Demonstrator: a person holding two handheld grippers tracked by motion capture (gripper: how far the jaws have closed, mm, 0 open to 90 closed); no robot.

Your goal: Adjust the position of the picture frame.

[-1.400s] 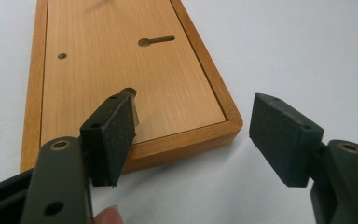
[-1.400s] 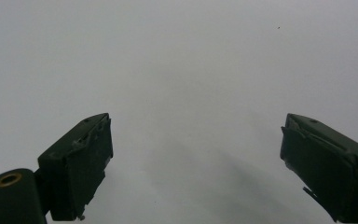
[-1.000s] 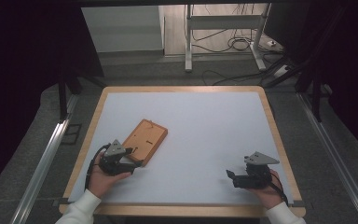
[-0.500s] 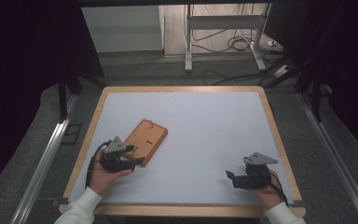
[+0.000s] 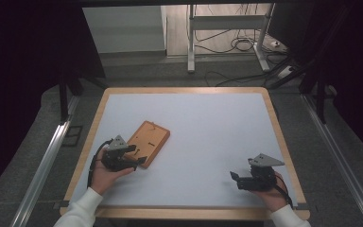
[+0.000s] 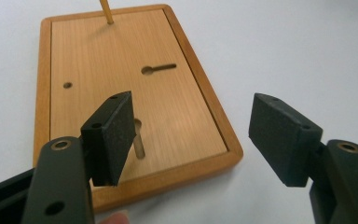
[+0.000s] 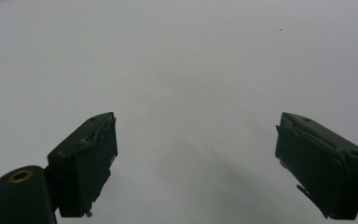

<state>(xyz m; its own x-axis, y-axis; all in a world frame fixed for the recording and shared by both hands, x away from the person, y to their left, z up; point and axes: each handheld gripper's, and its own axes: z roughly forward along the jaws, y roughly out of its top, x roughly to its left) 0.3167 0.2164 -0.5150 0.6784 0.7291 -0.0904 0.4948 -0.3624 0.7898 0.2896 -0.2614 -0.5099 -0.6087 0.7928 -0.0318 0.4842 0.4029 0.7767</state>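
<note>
A wooden board with a raised rim lies on the white table top, left of centre. In the left gripper view the board carries a short metal peg, a keyhole slot, a small hole and a thin wooden stick at its far end. My left gripper is open at the board's near corner; the left pad hangs over the board beside the peg, the other off its edge. My right gripper is open over bare table at the front right, nothing between its pads.
The white table top has a wooden frame. Metal rails run along the floor on both sides. A metal stand and loose cables lie on the floor beyond the far edge.
My left gripper has edged slightly toward the near left, staying at the board's near corner. The right gripper has drifted a little toward the front edge.
</note>
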